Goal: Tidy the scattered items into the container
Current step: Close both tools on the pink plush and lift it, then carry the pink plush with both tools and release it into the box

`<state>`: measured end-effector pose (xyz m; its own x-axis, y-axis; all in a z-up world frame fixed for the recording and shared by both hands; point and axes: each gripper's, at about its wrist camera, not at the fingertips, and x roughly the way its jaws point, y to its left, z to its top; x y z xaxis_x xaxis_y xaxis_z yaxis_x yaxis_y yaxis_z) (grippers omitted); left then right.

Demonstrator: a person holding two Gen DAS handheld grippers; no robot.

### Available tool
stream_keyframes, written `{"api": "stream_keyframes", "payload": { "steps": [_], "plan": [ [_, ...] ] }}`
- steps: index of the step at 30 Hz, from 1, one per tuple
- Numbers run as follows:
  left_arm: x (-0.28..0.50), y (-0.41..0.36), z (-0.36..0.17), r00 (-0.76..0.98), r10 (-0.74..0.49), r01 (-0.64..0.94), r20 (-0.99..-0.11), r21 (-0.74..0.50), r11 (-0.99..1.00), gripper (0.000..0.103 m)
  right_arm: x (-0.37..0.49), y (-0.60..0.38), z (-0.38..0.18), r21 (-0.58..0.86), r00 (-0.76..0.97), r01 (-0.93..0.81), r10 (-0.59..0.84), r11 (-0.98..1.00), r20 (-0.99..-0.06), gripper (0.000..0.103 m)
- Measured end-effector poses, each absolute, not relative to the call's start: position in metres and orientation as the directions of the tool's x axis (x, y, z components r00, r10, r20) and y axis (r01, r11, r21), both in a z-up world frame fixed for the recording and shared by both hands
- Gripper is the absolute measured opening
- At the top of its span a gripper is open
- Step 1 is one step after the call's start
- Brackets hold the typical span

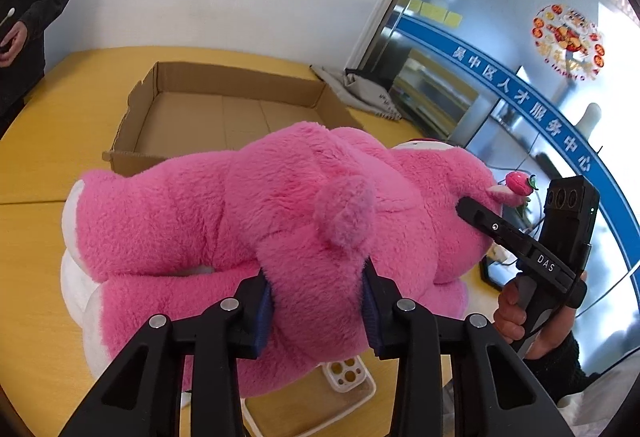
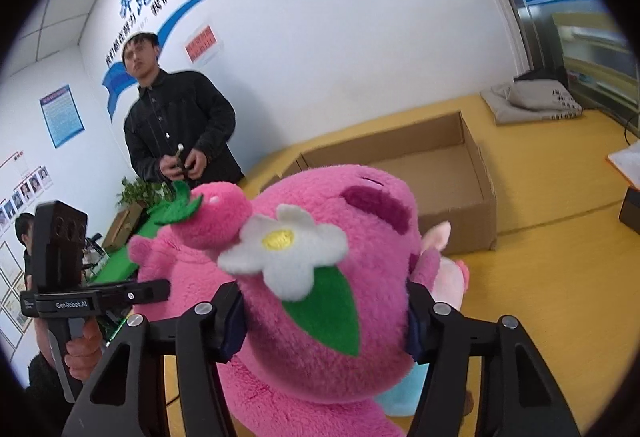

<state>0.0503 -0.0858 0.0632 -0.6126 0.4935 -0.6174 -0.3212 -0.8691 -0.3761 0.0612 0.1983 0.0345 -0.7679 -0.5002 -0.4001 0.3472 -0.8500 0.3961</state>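
Left wrist view: pink plush bear [image 1: 248, 205] pinched between both tools, left tool [image 1: 316, 309] and right tool [image 2: 324, 321].

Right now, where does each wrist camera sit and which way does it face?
Left wrist: on the left gripper, facing the pink plush bear it clamps, open cardboard box beyond; right gripper and hand show.
Right wrist: on the right gripper, clamping the bear's head; left gripper shows.
Shared: bear, box, yellow table.

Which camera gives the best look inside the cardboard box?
The left wrist view: the cardboard box faces the camera, all four walls and most of its bare floor visible above the pink plush bear. The right wrist view shows it obliquely, with the bear's head hiding its near left part.
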Motion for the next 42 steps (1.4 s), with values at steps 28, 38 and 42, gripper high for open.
{"api": "stream_keyframes", "payload": {
  "steps": [28,38,42],
  "plan": [
    [-0.197,-0.063,0.147,-0.709,0.428,-0.355,-0.561,-0.24,-0.904,0.039,-0.151,0.212,0.117,0.349,-0.851,0.356,-0.455,-0.867,-0.262,0.06],
    [-0.351,-0.056,0.011,-0.531,0.3,-0.174,-0.793,-0.244,-0.954,0.028,-0.316,0.214,-0.011,0.434,-0.709,0.174,-0.418,-0.884,-0.568,0.061],
    [-0.359,-0.06,-0.009,-0.5,0.317,-0.167,-0.806,-0.269,-0.949,0.022,-0.337,0.214,-0.05,0.442,-0.638,0.086,-0.391,-0.893,-0.664,0.073]
  ]
}}
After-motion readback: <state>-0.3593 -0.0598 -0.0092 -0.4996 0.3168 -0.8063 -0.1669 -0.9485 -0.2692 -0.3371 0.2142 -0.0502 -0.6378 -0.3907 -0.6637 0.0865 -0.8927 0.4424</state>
